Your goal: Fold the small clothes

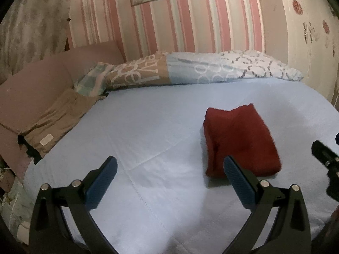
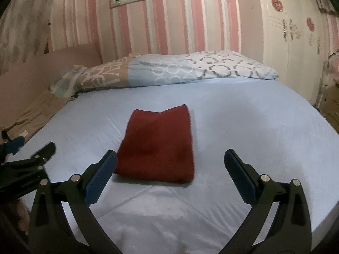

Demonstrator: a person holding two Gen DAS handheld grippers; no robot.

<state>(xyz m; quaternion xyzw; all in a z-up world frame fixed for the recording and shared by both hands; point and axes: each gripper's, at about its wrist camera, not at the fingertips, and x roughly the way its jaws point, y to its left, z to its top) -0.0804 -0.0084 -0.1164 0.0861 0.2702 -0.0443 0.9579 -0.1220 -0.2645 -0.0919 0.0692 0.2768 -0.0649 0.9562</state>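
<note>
The pale blue bedsheet (image 2: 254, 127) lies bare from three to six o'clock. A folded dark red cloth (image 2: 159, 146) sits mid-bed; the long patterned blue-and-tan pillow (image 2: 161, 72) walls off twelve o'clock, and rumpled tan fabric (image 1: 55, 122) crowds nine o'clock.

On the bed (image 2: 254, 127) — one red cloth (image 2: 159, 146), one pillow (image 2: 165, 69), two open-jawed grippers: left (image 1: 169, 182), right (image 2: 169, 177).

Left hand-held gripper (image 1: 170, 182): jaws spread wide, nothing btwn the blue pads (image 1: 101, 187), held low, pointing fwd. Right hand-held gripper (image 2: 170, 177): same, jaws wide apart, empty, blue pads (image 2: 240, 180) facing inward, level w/ left.
</note>
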